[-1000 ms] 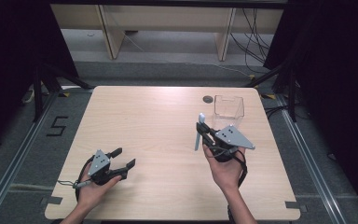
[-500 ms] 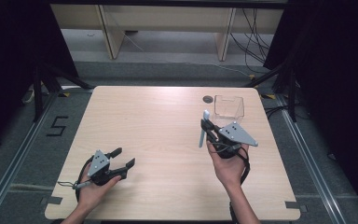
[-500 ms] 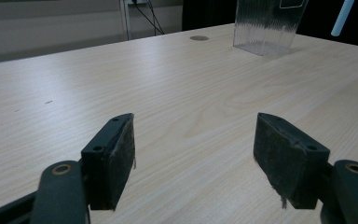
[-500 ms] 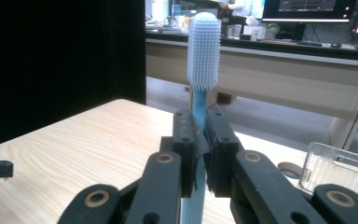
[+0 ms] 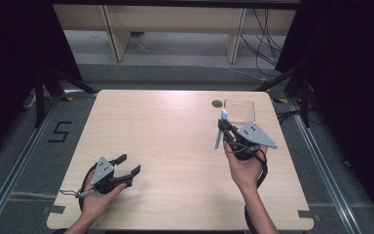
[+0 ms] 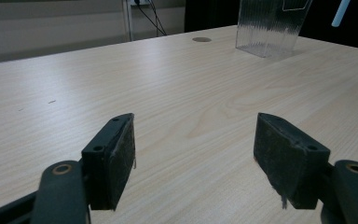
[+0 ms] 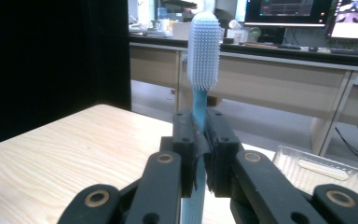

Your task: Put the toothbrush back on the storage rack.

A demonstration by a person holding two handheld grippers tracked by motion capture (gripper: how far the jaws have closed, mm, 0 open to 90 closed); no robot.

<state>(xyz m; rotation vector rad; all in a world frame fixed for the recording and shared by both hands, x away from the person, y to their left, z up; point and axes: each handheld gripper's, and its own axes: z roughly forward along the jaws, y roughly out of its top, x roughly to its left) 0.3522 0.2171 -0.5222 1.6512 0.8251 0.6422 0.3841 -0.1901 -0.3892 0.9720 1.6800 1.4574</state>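
Observation:
A light blue toothbrush (image 5: 220, 130) with a pale bristle head (image 7: 203, 51) stands nearly upright, head up, above the table. My right gripper (image 5: 225, 129) is shut on its handle (image 7: 198, 109), just in front of a clear plastic box (image 5: 239, 111). The right gripper view shows the two black jaws (image 7: 199, 140) pressed on the handle, with the box (image 7: 317, 172) low at the right. My left gripper (image 5: 128, 164) rests near the table's front left, open, with nothing between its pads (image 6: 193, 154). From there the box (image 6: 270, 28) and the brush's end (image 6: 341, 13) show far off.
The wooden table (image 5: 165, 141) has a round cable hole (image 5: 217, 103) left of the box. Dark curtains flank the table. Behind it stand wooden desk legs and cables on the floor. In the right gripper view, monitors (image 7: 284, 11) sit on a far desk.
My right hand has carried the toothbrush a little to the right and farther away, closer to the clear box. The left hand has stayed put.

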